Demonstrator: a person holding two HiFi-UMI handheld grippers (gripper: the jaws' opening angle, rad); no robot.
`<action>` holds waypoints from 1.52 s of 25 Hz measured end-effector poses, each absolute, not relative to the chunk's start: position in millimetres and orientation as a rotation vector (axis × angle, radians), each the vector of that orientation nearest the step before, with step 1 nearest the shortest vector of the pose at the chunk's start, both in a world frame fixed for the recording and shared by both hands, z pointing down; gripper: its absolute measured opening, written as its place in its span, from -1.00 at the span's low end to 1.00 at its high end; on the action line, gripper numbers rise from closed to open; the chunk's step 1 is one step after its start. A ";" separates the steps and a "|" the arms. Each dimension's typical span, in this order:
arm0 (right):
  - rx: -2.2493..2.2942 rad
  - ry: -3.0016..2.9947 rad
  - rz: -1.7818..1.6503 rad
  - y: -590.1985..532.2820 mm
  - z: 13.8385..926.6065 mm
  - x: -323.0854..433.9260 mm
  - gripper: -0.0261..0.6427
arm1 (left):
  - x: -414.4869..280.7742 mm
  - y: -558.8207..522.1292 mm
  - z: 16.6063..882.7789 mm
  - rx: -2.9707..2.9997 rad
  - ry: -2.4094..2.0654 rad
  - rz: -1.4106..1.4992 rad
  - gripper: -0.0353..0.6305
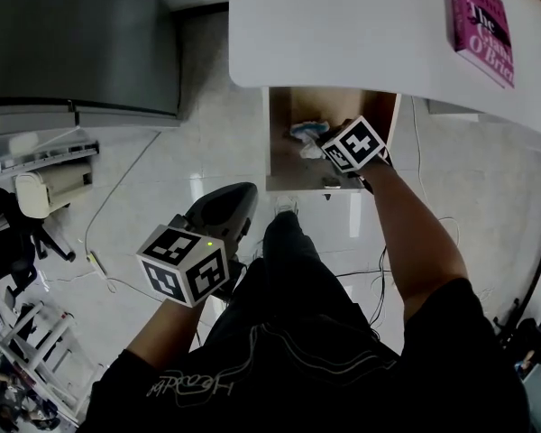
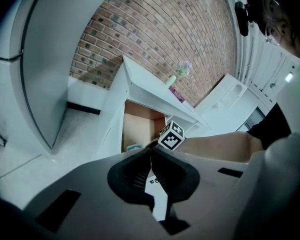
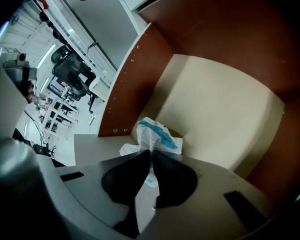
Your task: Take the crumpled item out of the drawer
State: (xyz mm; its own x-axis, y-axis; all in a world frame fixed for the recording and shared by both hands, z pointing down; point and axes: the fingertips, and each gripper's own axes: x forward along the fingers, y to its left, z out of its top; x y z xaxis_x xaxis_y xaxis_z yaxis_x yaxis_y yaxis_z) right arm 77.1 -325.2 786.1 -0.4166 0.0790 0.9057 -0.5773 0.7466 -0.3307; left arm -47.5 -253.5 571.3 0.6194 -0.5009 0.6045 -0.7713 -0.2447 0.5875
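Note:
A crumpled white and blue wrapper (image 3: 155, 135) lies in the open wooden drawer (image 1: 284, 165) under the white desk (image 1: 343, 25). My right gripper (image 3: 151, 154) reaches into the drawer with its jaws pinched on a fold of the wrapper. In the head view the wrapper (image 1: 307, 133) shows just left of the right gripper's marker cube (image 1: 353, 144). My left gripper (image 1: 224, 207) hangs low over the floor, left of the person's legs, its jaws together with nothing between them (image 2: 151, 151). The drawer (image 2: 135, 134) also shows ahead of it in the left gripper view.
A pink book (image 1: 481, 21) lies on the desk's right end. A grey cabinet (image 1: 81, 43) stands at the left. Cables (image 1: 99, 260) trail over the tiled floor. The drawer's brown side walls (image 3: 135, 79) close in around the right gripper.

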 end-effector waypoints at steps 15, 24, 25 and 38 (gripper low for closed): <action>0.545 -2.036 0.754 -299.3 643.6 73.8 -0.77 | -39.6 -223.1 505.6 1.995 -0.993 0.405 -0.82; 0.669 -2.217 0.619 -258.8 514.8 69.7 -0.77 | -35.5 -193.0 432.9 2.110 -0.969 0.380 -0.82; 0.685 -2.238 0.605 -252.4 500.2 69.3 -0.77 | -34.9 -189.2 423.5 2.126 -0.964 0.375 -0.82; 0.926 -2.475 0.497 -154.5 329.4 70.7 -0.77 | -21.1 -127.4 310.7 2.349 -0.858 0.301 -0.82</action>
State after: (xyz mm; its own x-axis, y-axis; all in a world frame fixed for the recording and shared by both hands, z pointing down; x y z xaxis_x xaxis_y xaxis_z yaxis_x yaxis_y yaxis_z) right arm 70.7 -154.5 329.4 -0.6742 -0.5211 0.5233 -0.6828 0.7099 -0.1728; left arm -21.1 -127.4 310.7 0.7637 -0.5061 0.4007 -0.6455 -0.6018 0.4702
